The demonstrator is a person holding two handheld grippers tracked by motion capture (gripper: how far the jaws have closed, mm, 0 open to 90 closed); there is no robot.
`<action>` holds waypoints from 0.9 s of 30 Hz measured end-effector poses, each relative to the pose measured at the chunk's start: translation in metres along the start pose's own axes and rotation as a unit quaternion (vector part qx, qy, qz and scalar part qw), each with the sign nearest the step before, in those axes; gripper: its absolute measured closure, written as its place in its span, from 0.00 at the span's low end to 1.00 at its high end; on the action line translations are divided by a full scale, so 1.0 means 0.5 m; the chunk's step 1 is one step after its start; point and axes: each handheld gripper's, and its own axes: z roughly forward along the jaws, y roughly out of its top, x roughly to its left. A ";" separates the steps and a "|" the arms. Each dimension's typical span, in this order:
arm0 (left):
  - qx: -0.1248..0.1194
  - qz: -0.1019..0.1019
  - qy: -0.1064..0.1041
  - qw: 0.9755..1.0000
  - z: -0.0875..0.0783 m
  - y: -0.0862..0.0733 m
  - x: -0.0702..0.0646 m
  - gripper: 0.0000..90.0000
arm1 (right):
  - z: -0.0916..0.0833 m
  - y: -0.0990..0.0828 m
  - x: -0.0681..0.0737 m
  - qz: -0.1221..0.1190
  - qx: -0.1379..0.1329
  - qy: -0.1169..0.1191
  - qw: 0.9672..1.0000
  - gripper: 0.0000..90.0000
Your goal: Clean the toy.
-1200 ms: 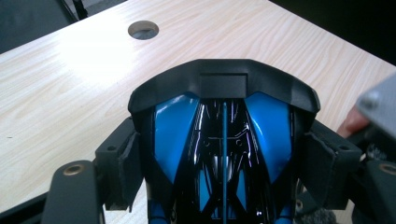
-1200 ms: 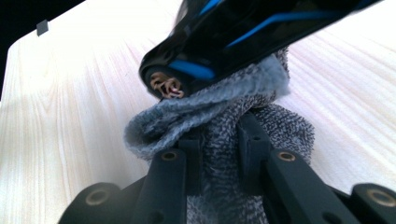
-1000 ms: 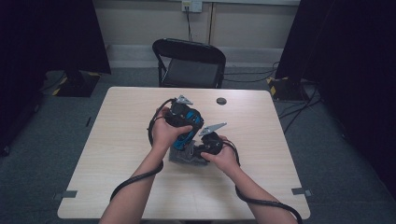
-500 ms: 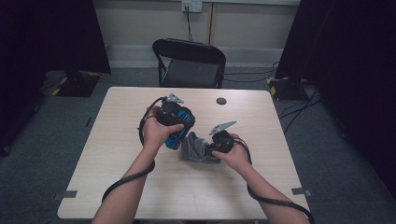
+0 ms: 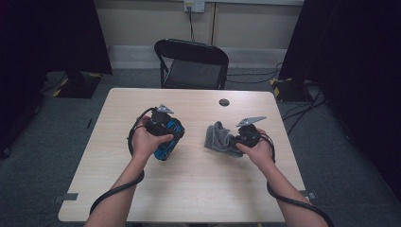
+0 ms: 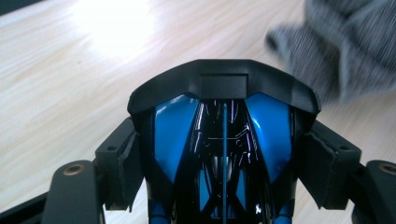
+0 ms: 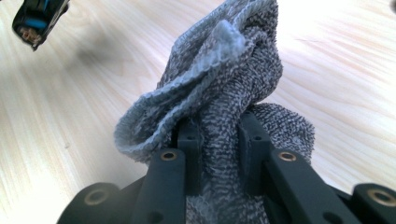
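Holding: left tongs (image 5: 166, 150) clamp the blue-black toy car (image 5: 165, 140) at 9 o'clock on the counter (image 5: 198, 189); right tongs (image 5: 226, 142) pinch the grey cloth (image 5: 218, 137) at 3. Suggest wiping next: bring cloth flat onto car, keep both grips firm.

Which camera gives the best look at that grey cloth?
The right gripper view: the grey cloth sits close up, pinched between the right gripper jaws, its knit clear. The high view shows it small on the table; the left gripper view catches a blurred corner.
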 end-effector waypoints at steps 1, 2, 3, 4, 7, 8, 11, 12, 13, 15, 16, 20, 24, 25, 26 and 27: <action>0.003 0.000 0.002 1.000 -0.001 -0.007 0.003 0.28 | -0.006 -0.002 -0.004 0.000 -0.001 -0.003 1.000 0.83; 0.006 -0.001 0.003 1.000 -0.003 -0.012 0.006 0.28 | -0.012 -0.004 -0.008 0.000 -0.001 -0.009 1.000 0.83; 0.011 -0.003 0.006 1.000 -0.004 -0.020 0.010 0.28 | -0.016 -0.006 -0.011 0.002 -0.001 -0.011 1.000 0.83; 0.017 -0.007 0.007 1.000 -0.004 -0.029 0.014 0.28 | -0.026 -0.013 -0.018 0.009 -0.007 -0.019 1.000 0.83; 0.028 -0.009 0.012 1.000 -0.003 -0.042 0.020 0.28 | -0.035 -0.023 -0.027 0.022 -0.010 -0.025 0.999 0.83; 0.028 -0.009 0.012 1.000 -0.003 -0.042 0.020 0.28 | -0.035 -0.023 -0.027 0.022 -0.010 -0.025 0.999 0.83; 0.040 -0.017 0.011 0.999 0.005 -0.057 0.028 0.28 | -0.039 -0.035 -0.039 0.030 -0.010 -0.036 0.999 0.83; 0.043 -0.020 0.010 0.999 0.009 -0.060 0.029 0.28 | -0.039 -0.036 -0.041 0.029 -0.009 -0.038 0.999 0.83; 0.047 -0.021 0.011 0.999 0.012 -0.063 0.031 0.28 | -0.039 -0.038 -0.043 0.028 -0.008 -0.042 0.999 0.82; 0.050 -0.021 0.011 0.998 0.016 -0.067 0.034 0.28 | -0.039 -0.039 -0.044 0.027 -0.008 -0.044 0.999 0.82; 0.054 -0.022 0.010 0.998 0.019 -0.070 0.036 0.28 | -0.039 -0.040 -0.046 0.030 -0.008 -0.045 0.999 0.82; 0.058 -0.026 0.011 0.998 0.028 -0.077 0.039 0.28 | -0.039 -0.045 -0.053 0.029 -0.006 -0.056 0.998 0.82; 0.061 -0.025 0.011 0.998 0.038 -0.078 0.040 0.28 | -0.034 -0.056 -0.066 0.038 -0.005 -0.068 0.997 0.81; 0.062 -0.027 0.010 0.998 0.041 -0.079 0.041 0.28 | -0.032 -0.058 -0.068 0.039 -0.005 -0.068 0.997 0.81; 0.062 -0.027 0.010 0.998 0.041 -0.079 0.041 0.28 | -0.032 -0.058 -0.068 0.039 -0.005 -0.068 0.997 0.81; 0.061 -0.031 0.010 0.998 0.044 -0.080 0.043 0.28 | -0.030 -0.062 -0.069 0.043 -0.004 -0.069 0.997 0.81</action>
